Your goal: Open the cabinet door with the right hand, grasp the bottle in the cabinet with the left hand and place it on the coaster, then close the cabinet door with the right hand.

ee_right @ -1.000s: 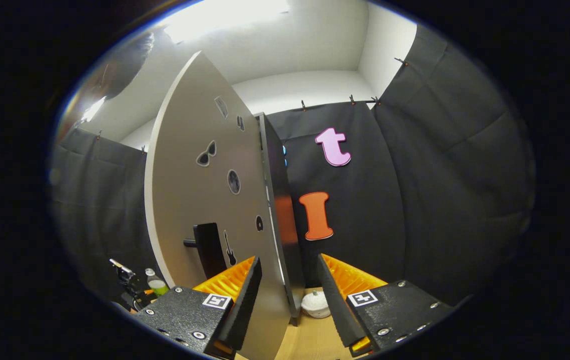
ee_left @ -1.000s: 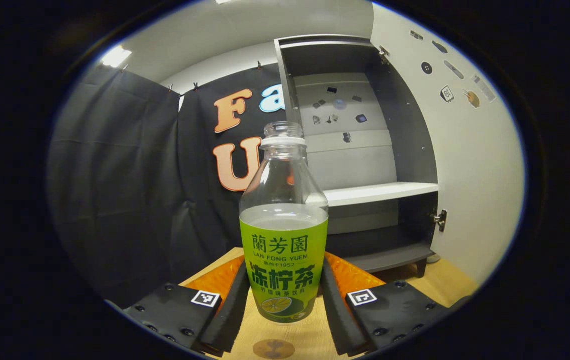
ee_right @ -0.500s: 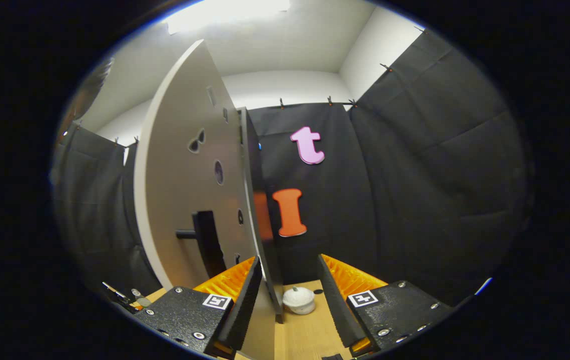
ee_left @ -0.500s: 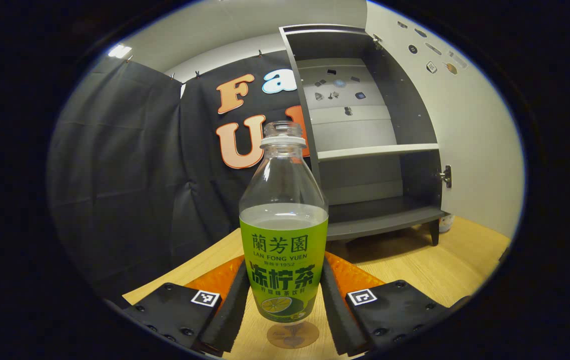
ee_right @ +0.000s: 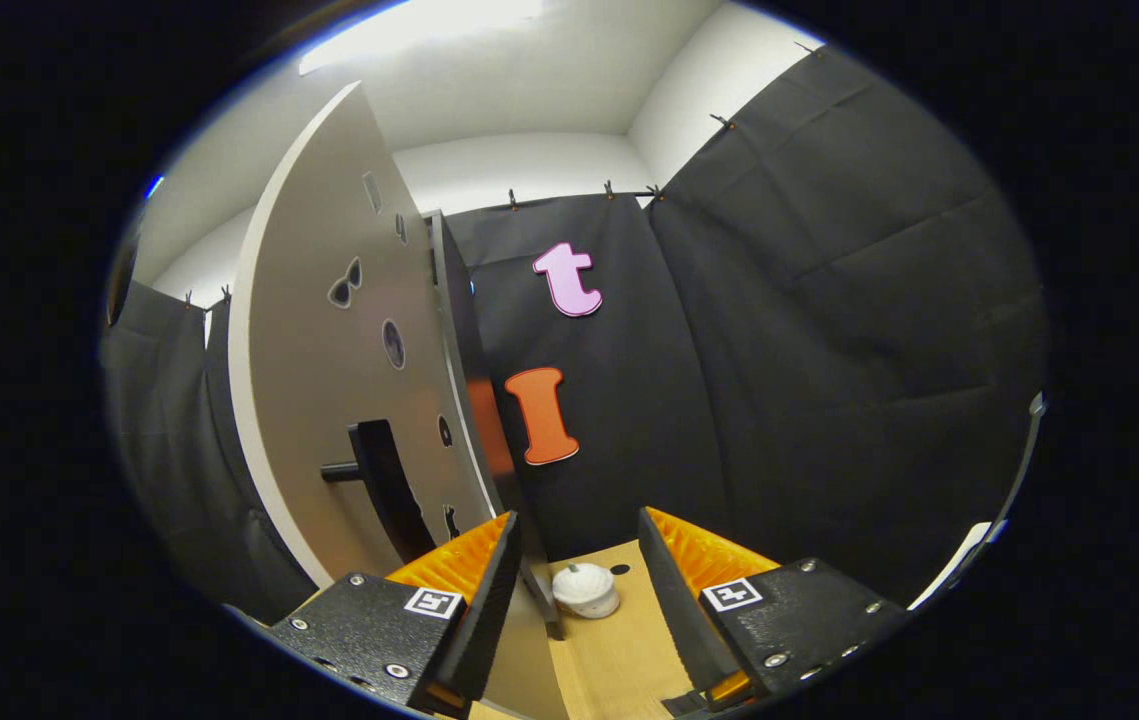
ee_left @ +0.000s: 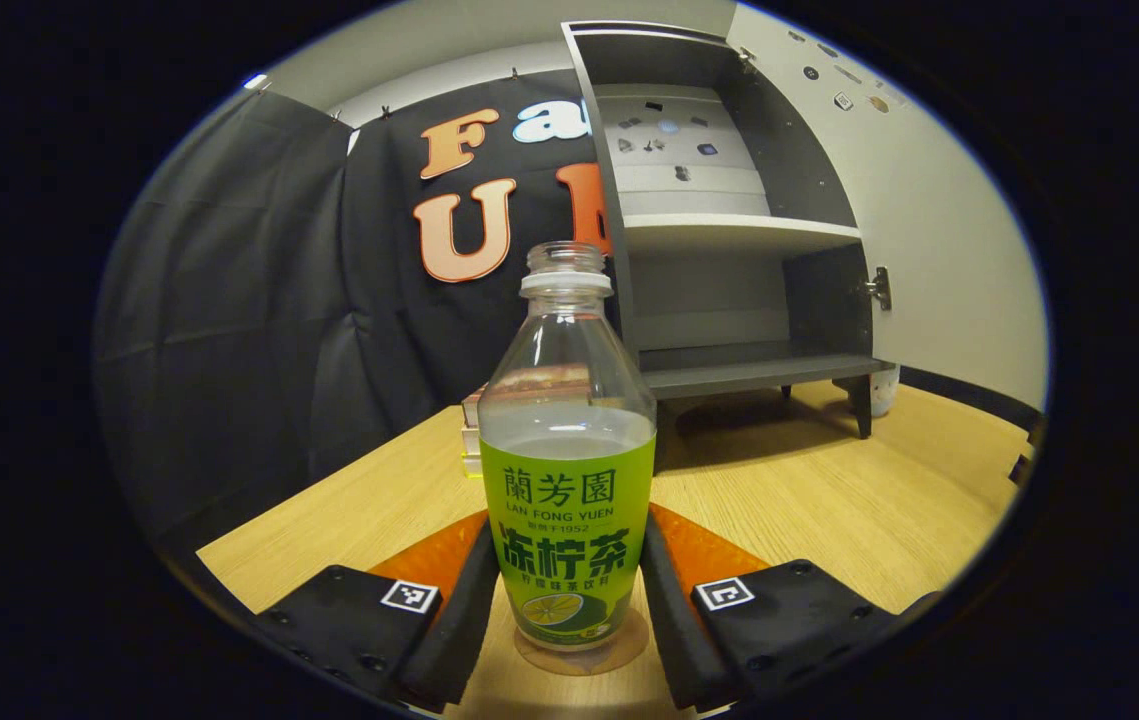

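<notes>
Counter: light wood-grain top, carrying all items.
Cabinet: grey, open-fronted, one white shelf, standing at the counter's far side.
Cabinet door: pale grey panel with black handle, swung wide open.
Left gripper: closed on both sides of the bottle.
Right gripper: parted, holding nothing, beside the door's edge.
Bottle: clear plastic, green label, uncapped, upright on the coaster.
Coaster: round, brown, near the counter's front.

This is a staged recording booth, not a lived-in home. Black cloth is clipped up as walls under a plain white ceiling. A small grey cabinet with sticker-dotted door stands at the far edge of a bare wooden bench.
</notes>
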